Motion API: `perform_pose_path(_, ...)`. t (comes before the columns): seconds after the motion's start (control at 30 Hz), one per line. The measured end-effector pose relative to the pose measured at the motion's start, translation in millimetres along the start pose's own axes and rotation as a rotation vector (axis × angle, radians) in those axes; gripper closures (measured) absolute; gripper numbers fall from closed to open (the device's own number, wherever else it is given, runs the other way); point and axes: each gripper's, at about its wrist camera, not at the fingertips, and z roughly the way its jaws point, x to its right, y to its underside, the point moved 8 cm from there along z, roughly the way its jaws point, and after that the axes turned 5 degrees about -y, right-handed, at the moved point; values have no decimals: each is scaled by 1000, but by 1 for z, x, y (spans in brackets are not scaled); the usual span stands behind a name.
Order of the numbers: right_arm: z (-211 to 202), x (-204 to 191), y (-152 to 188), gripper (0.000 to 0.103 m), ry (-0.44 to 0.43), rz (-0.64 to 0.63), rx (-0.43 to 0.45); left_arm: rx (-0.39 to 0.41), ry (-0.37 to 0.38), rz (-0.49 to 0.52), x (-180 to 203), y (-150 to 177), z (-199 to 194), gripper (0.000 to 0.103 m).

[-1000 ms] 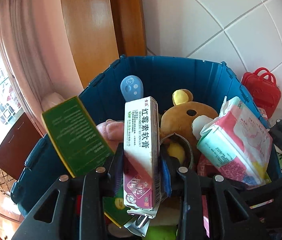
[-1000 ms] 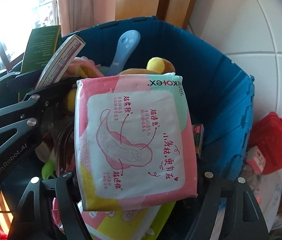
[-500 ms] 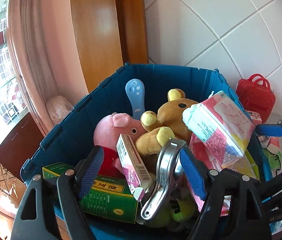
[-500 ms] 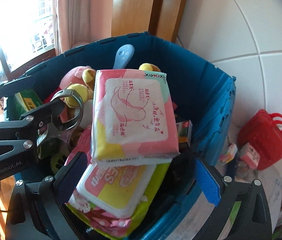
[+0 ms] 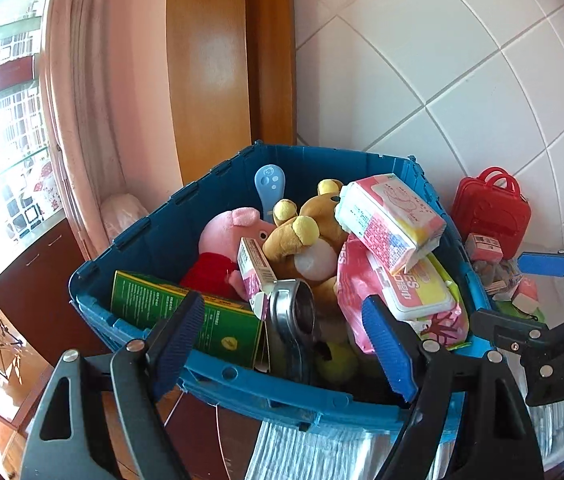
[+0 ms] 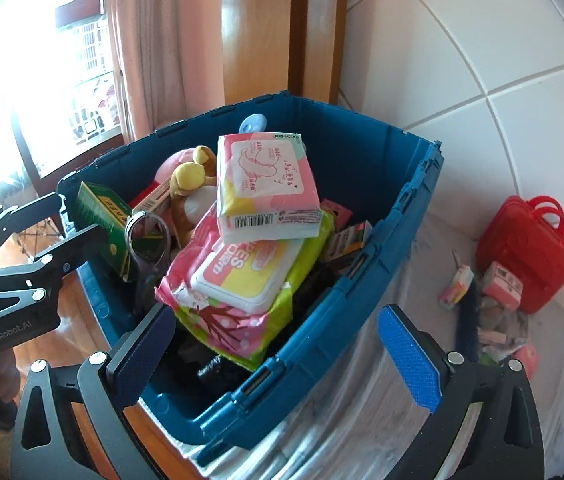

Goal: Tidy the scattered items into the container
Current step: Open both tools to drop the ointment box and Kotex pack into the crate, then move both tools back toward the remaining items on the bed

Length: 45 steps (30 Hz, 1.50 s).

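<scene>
The blue crate (image 5: pixel 149 236) (image 6: pixel 366 168) is full. A pink pad pack (image 5: pixel 390 216) (image 6: pixel 269 184) lies on top of a wet-wipes pack (image 5: pixel 414 292) (image 6: pixel 241 272). A pink-and-white medicine box (image 5: pixel 255 268) and a green box (image 5: pixel 201 316) (image 6: pixel 101 216) lie at the near left, beside a plush bear (image 5: pixel 302 240) and a pink pig (image 5: pixel 225 236). My left gripper (image 5: pixel 282 344) is open and empty, just short of the crate's near rim. My right gripper (image 6: pixel 277 340) is open and empty above the crate's right rim.
A red toy case (image 5: pixel 490 212) (image 6: pixel 526 252) and several small packets (image 6: pixel 498 284) lie on the white cloth (image 6: pixel 362 400) right of the crate. White tiled wall behind, wooden door frame (image 5: pixel 209 68) and pink curtain to the left. A metal opener (image 5: pixel 294 324) stands in the crate.
Both grippers opened, dropping the medicine box, green box and pad pack into the crate, then pulled back and up from it.
</scene>
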Motion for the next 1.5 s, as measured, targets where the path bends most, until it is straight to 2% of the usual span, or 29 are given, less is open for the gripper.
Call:
perform_pose_path(0.3,-20,8,28,0,-41,23,15,5,-10,-11,23,28,-28,22)
perform_pose_path(0.47,-39,29,48,0,-68,28,28,10,-24,-10,55,37,-47,22)
perform_pose_path(0.7,-84,89,88,0,-72,48,45,19,-35,-23,129,49,-79,22)
perform_pose_path(0.93,-126,158,139,0,-68,64,34,-12,-51,-33,204,73,-106,22)
perform_pose_path(1.07,-143,193,165,0,-58,100,21,-43,-41,-3,240,83,-113,22)
perform_pose_path(1.27,-160,243,192,0,-9,208,34,-59,11,64,284,83,-106,22)
perform_pose_path(1.5,-164,298,216,0,100,343,17,-75,141,133,328,76,-69,22)
